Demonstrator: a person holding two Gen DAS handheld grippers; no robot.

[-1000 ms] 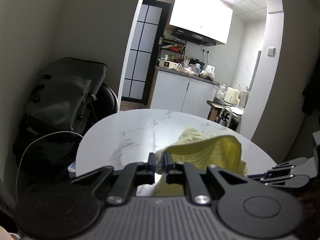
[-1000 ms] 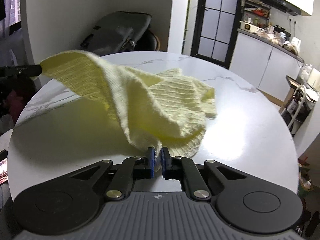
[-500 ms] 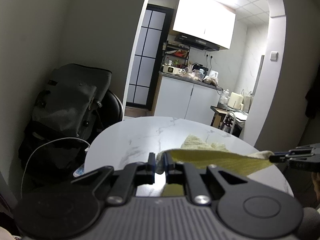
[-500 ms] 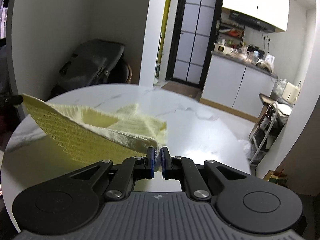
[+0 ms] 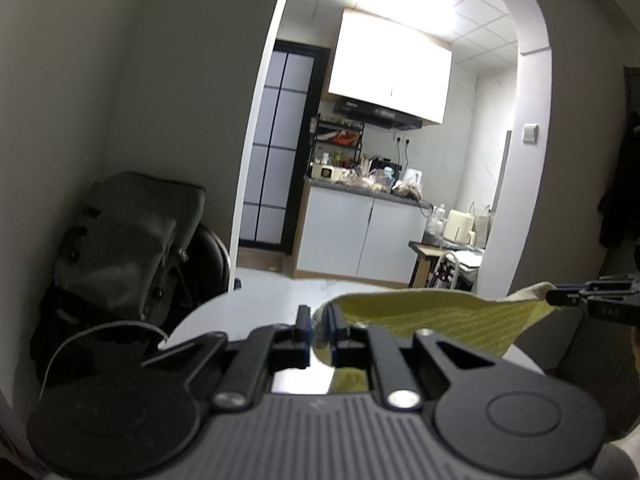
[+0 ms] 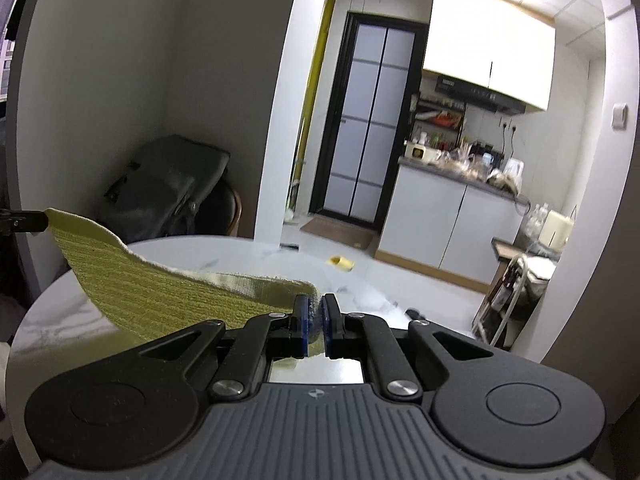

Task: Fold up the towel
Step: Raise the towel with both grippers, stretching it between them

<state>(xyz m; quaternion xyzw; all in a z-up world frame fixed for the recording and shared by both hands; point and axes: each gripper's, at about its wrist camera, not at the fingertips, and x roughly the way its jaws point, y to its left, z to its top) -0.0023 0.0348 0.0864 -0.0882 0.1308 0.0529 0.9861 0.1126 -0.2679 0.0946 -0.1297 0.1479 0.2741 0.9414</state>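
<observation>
The towel (image 6: 160,300), pale yellow with a ribbed weave, is held up in the air between the two grippers, stretched along one edge and sagging a little in the middle. The rest of it hangs down below that edge, over the round white marbled surface (image 6: 248,252); whether the low part touches the surface cannot be told.

The left gripper (image 5: 318,330) points nearly level, tipped slightly downward, toward the arched opening into the kitchen. Its blue-padded fingers are pressed together on a corner of the towel (image 5: 432,320), with cloth bunched between the pads. In the left wrist view the right gripper (image 5: 560,298) shows at the far right edge as a dark tip holding the opposite corner, at about the same height.

The right gripper (image 6: 316,320) is likewise close to level with a slight downward tilt, clamped on its own corner, a fold of cloth squeezed between the blue pads. In the right wrist view the left gripper (image 6: 42,220) appears at the far left edge, gripping the other end of the taut edge.

Beyond the surface, a dark bag (image 5: 124,240) sits on a chair against the wall.
</observation>
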